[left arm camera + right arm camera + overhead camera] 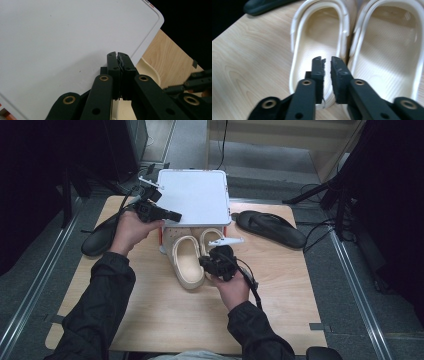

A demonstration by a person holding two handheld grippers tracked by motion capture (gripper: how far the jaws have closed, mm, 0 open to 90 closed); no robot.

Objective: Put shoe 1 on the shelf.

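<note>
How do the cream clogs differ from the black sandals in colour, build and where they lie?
The cream clogs are pale, thick and deep-walled; the black sandals are dark, flat and low. The clogs lie side by side, touching, toes under the lifted white lid; the black sandals lie apart, one at each side of the box. The right tool is at a clog's heel rim; no tool is near the sandals. Both pairs rest on the wooden table.

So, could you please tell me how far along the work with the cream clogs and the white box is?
Done: the toes of both cream clogs sit in the box under its raised lid. In hand: the left gripper, fingers shut, holds the lid's edge; the right gripper is at one clog's heel, grip unclear. Left: heels outside, lid open.
</note>
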